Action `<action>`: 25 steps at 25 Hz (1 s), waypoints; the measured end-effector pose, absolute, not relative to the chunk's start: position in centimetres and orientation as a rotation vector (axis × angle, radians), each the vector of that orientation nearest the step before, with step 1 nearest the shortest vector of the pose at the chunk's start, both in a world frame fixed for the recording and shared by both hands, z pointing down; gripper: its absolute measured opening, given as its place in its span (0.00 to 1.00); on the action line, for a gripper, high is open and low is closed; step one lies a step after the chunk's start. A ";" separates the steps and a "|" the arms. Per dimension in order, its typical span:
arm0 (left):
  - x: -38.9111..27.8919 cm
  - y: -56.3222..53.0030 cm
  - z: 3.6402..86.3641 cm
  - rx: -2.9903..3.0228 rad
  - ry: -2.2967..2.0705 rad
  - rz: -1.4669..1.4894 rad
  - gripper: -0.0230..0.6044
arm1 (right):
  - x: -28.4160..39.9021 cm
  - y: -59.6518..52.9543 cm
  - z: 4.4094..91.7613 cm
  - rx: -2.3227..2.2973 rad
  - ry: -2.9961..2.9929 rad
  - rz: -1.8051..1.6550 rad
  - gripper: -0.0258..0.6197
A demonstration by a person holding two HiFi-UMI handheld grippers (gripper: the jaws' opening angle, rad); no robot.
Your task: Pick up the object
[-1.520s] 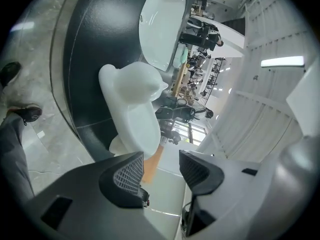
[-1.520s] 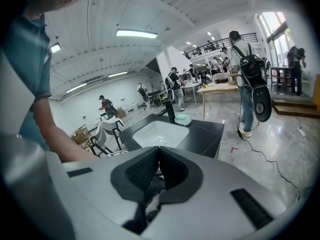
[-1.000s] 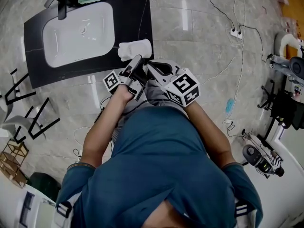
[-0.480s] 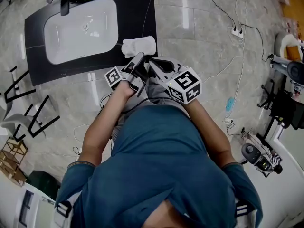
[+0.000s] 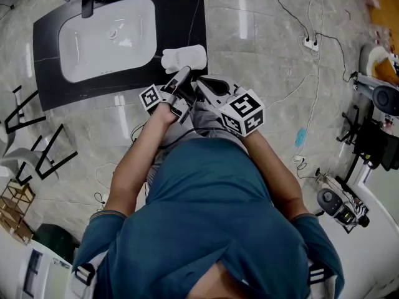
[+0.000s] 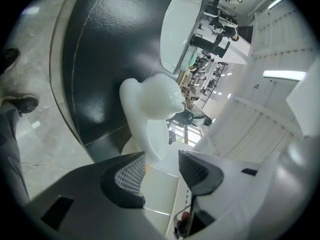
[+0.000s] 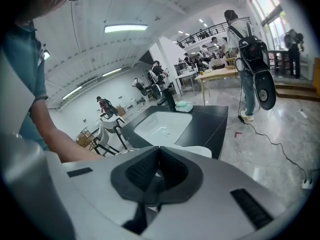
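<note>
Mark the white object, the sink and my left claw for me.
white object [image 5: 184, 58]: head view, its middle.
sink [image 5: 93, 52]: head view, bare basin floor.
left claw [image 6: 162, 169]: left gripper view, midway between its open tips.

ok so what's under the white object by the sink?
The white object rests on the black countertop, at its corner beside the sink. Whether anything lies beneath it cannot be seen; its own body covers that spot. The left gripper, jaws apart, points at it.
</note>
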State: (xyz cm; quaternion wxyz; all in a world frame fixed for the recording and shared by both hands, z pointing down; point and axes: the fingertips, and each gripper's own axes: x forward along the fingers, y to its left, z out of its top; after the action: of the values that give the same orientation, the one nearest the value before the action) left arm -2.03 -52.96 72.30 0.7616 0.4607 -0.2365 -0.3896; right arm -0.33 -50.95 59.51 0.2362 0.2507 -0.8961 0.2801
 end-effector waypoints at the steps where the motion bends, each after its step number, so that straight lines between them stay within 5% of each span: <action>1: -2.2 -52.9 72.8 1.000 -0.531 -0.846 0.36 | -0.3 -50.9 59.6 0.687 -2.456 0.770 0.06; 16: -1.1 -53.9 74.6 0.983 -0.559 -0.867 0.34 | 1.7 -49.5 60.5 0.684 -2.436 0.785 0.06; 25: -1.1 -53.9 75.3 0.889 -0.539 -0.890 0.23 | 3.0 -48.8 60.9 0.681 -2.426 0.783 0.06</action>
State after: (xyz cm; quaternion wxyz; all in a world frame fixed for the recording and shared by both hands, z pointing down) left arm -1.12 -53.88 75.30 0.7751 0.4104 -0.2490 -0.4109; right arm 2.99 -48.81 60.90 0.2490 0.2499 -0.8904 0.2876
